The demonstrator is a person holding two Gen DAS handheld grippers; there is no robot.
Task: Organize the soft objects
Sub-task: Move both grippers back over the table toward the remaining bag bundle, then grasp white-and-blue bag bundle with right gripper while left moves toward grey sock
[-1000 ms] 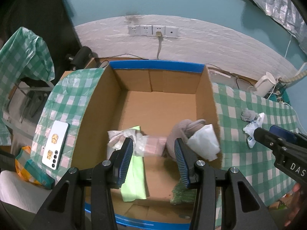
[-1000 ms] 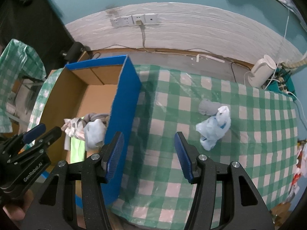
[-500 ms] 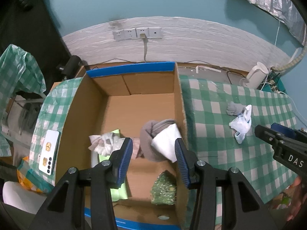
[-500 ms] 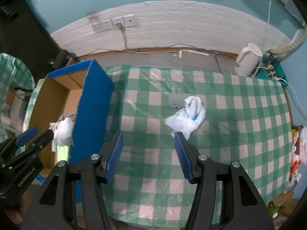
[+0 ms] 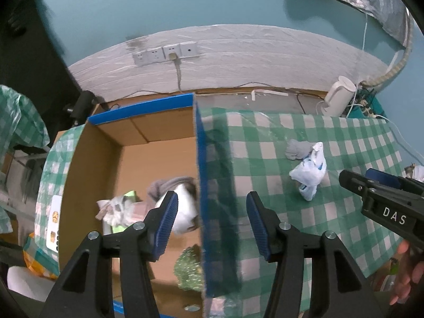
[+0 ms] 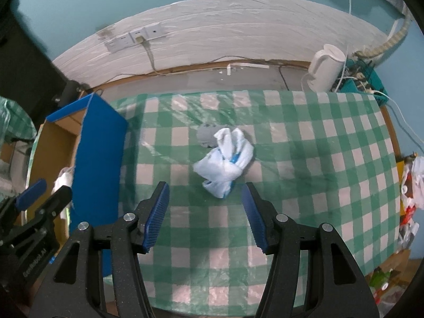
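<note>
Blue box wall [image 5: 212, 185] between left jaws; kettle [image 6: 327, 66] behind.

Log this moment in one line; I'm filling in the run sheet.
left gripper: open, empty, over box wall | right gripper: open, empty, jaws just widened, near white bag | grey cloth: on tablecloth

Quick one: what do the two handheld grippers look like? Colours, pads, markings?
Both match: black speckled plastic frames, silver screw heads at the joints, and two fingers faced with ribbed blue pads. The left gripper shows white "GenRobot.AI" lettering on its side in the right wrist view. The right gripper carries white "DAS" lettering, seen from the left wrist view. No cables or sleeves visible.
</note>
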